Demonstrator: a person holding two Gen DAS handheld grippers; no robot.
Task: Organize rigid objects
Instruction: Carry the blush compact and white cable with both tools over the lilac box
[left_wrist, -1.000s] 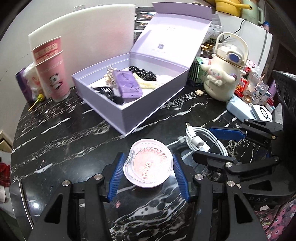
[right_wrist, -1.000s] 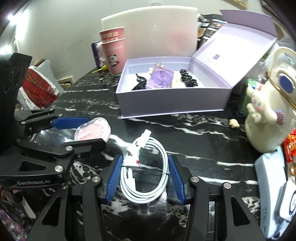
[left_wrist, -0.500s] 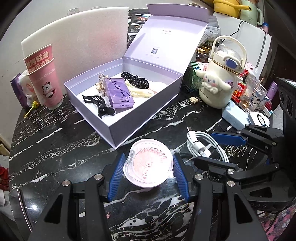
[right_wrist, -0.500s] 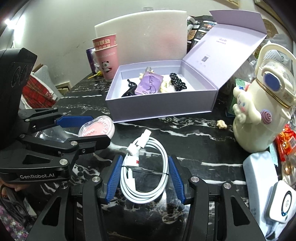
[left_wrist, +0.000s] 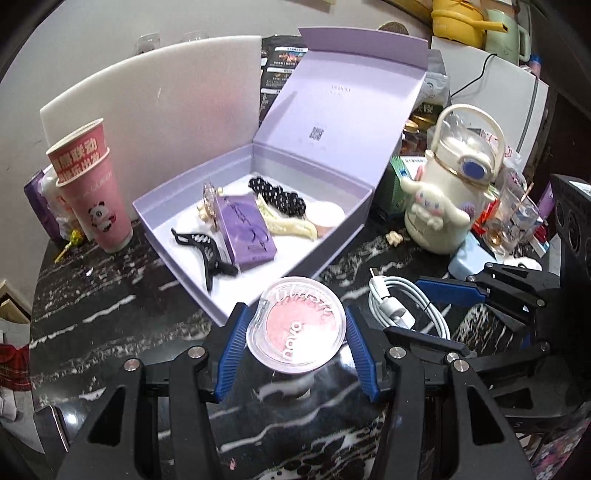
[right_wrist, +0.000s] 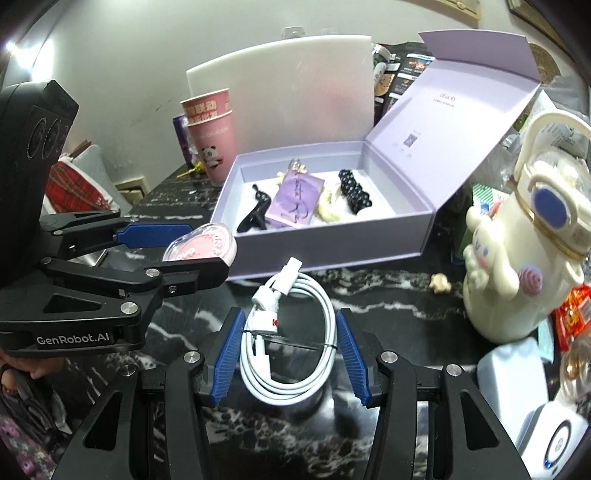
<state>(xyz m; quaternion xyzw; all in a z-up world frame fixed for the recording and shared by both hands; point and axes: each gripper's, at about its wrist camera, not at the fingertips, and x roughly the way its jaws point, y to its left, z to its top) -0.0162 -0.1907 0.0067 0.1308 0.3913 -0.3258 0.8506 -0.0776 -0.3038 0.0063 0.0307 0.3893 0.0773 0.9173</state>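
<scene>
Our left gripper (left_wrist: 295, 332) pinches the round blush compact (left_wrist: 296, 329); our right gripper (right_wrist: 288, 341) clamps the coiled white cable (right_wrist: 291, 339) — both lifted off the black marble table (left_wrist: 110, 314). Just ahead sits the open lilac box (left_wrist: 258, 221) — hair clips (left_wrist: 207, 247) inside.

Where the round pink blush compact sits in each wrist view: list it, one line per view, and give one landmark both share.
Left wrist view: the blush compact is at lower centre, gripped between the left tongs.
Right wrist view: the compact is at middle left, in the left tongs reaching in from the left edge.
Shared landmark: the open lilac box, just beyond the compact in both.
</scene>
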